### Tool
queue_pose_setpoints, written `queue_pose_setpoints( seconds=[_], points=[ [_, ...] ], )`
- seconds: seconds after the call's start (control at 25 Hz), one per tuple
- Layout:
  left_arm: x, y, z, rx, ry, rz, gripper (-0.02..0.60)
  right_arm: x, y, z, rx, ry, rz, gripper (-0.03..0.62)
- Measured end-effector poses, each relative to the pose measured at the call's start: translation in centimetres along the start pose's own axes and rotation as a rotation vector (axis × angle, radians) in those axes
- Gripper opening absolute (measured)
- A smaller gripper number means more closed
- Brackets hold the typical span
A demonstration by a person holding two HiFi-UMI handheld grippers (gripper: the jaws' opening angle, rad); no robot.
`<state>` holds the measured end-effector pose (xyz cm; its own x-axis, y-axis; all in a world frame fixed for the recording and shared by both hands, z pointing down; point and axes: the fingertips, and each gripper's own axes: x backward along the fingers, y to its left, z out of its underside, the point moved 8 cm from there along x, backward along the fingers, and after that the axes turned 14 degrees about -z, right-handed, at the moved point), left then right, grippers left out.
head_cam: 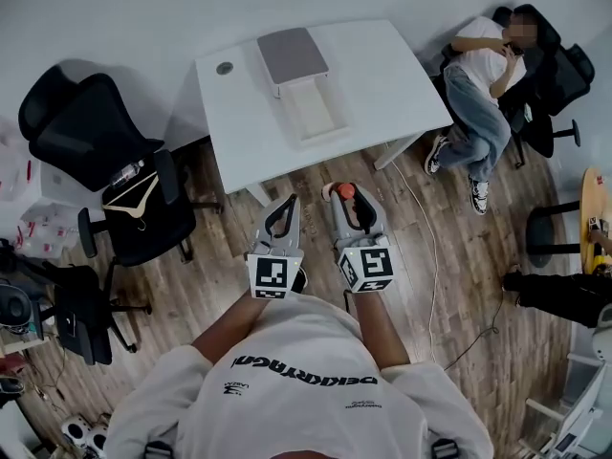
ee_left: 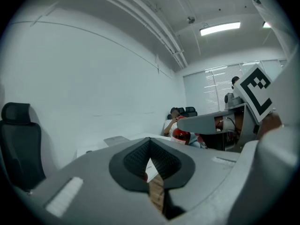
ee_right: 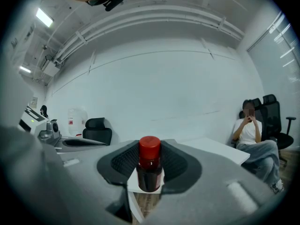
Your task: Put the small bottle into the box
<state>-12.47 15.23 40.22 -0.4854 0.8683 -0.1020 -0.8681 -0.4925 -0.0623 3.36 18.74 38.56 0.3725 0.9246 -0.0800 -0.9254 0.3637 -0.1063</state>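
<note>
The small dark bottle (head_cam: 345,192) with a red cap stands upright between the pads of my right gripper (head_cam: 348,202), which is shut on it, over the wooden floor just in front of the white table (head_cam: 392,75). In the right gripper view the bottle (ee_right: 149,165) fills the gap between the jaws of the right gripper (ee_right: 150,175). The box (head_cam: 313,115) lies open on the table, white inside, with its grey lid (head_cam: 292,54) folded back. My left gripper (head_cam: 284,206) hangs beside the right one with its pads (ee_left: 136,161) together and nothing between them.
Black office chairs (head_cam: 96,142) stand left of the table, one with a hanger (head_cam: 134,199) on its seat. A person (head_cam: 483,79) sits in a chair at the table's far right. A white cable (head_cam: 430,247) runs along the floor to my right.
</note>
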Motion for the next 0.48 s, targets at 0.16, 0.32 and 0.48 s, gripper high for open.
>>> queue_pose_setpoints(
  seconds=[0.16, 0.32, 0.48],
  points=[
    [-3.2, 0.8, -0.1, 0.005, 0.004, 0.006, 0.007, -2.6, -2.0, -0.4, -0.001, 0.005, 0.011, 0.133],
    [-6.1, 1.6, -0.2, 0.007, 0.007, 0.010, 0.008, -4.9, -3.5, -0.7, 0.001, 0.011, 0.014, 0.133],
    [-8.1, 2.1, 0.0, 0.005, 0.011, 0.014, 0.006, -6.7, -4.8, -0.8, 0.000, 0.016, 0.017, 0.133]
  ],
)
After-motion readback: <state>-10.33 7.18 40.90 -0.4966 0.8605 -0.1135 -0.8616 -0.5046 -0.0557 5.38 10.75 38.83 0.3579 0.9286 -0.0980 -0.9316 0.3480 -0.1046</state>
